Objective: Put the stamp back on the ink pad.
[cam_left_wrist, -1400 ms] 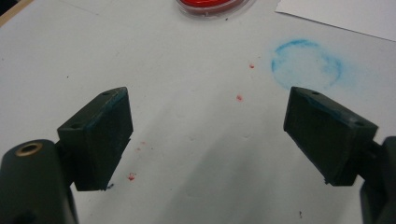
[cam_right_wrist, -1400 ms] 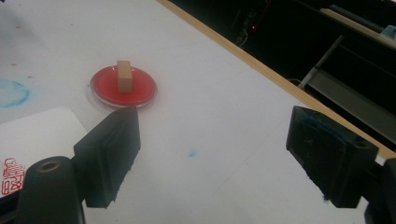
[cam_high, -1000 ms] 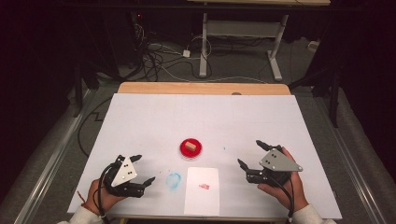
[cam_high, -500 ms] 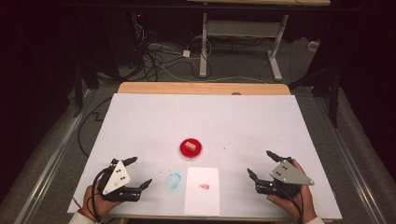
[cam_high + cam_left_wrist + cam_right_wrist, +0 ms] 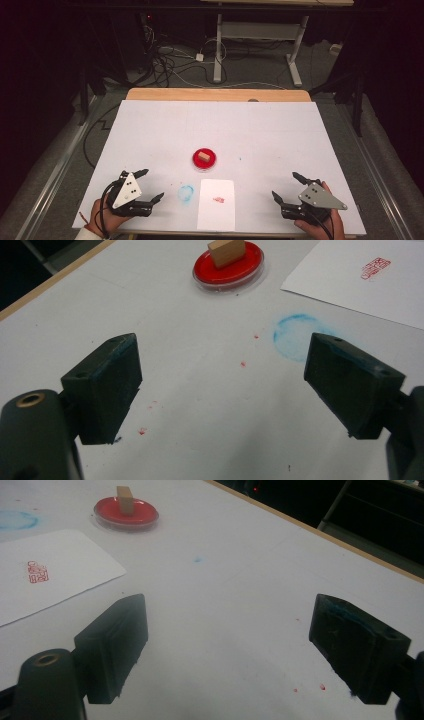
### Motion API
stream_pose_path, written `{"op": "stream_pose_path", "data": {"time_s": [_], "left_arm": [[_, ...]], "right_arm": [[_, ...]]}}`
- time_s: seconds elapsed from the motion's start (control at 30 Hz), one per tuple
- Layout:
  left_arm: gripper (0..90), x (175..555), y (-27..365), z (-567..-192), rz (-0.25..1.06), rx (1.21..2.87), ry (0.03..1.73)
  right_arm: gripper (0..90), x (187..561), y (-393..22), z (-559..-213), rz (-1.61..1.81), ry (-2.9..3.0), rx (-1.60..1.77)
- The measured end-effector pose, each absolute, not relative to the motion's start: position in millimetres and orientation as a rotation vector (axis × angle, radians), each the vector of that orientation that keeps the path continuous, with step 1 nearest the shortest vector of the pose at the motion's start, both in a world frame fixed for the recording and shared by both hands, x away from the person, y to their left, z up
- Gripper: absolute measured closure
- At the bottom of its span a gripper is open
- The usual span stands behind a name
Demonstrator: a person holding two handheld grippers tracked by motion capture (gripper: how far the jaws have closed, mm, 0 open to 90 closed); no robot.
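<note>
A small wooden stamp block (image 5: 202,157) stands in a round red ink pad (image 5: 205,160) near the middle of the white table. In front of it lies a white sheet of paper (image 5: 216,204) bearing a red stamp mark (image 5: 218,200). My left gripper (image 5: 148,185) rests open near the front left edge, jaws wide with nothing between them. My right gripper (image 5: 289,187) rests open near the front right edge, also holding nothing. The left gripper view has the stamp block (image 5: 226,252), ink pad (image 5: 229,266) and paper (image 5: 365,280) ahead. From the right gripper view I see the ink pad (image 5: 126,513) and paper (image 5: 45,580) at far left.
A blue ring stain (image 5: 186,193) marks the table left of the paper. Small red ink specks (image 5: 242,363) dot the surface. The table's wooden far edge (image 5: 220,94) borders a dark floor with cables and a desk frame (image 5: 255,45).
Both grippers have drawn back toward the table's front edge and lowered. The stamp, ink pad and paper have not moved.
</note>
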State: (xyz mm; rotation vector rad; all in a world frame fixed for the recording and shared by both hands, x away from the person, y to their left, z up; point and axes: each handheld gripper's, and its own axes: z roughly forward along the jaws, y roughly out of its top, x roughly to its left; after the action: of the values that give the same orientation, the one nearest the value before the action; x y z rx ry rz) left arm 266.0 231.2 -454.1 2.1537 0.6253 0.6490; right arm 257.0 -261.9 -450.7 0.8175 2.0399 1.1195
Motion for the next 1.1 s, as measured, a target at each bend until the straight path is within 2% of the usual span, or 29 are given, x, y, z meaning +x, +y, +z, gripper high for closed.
{"op": "stream_pose_path", "data": {"time_s": [1.1], "left_arm": [[14.8, 270.8, 228.6, -458.9, 0.618, 2.192, 0.612]], "right_arm": [[16.3, 253.5, -258.9, -445.3, 1.121, 2.007, 0.768]]}}
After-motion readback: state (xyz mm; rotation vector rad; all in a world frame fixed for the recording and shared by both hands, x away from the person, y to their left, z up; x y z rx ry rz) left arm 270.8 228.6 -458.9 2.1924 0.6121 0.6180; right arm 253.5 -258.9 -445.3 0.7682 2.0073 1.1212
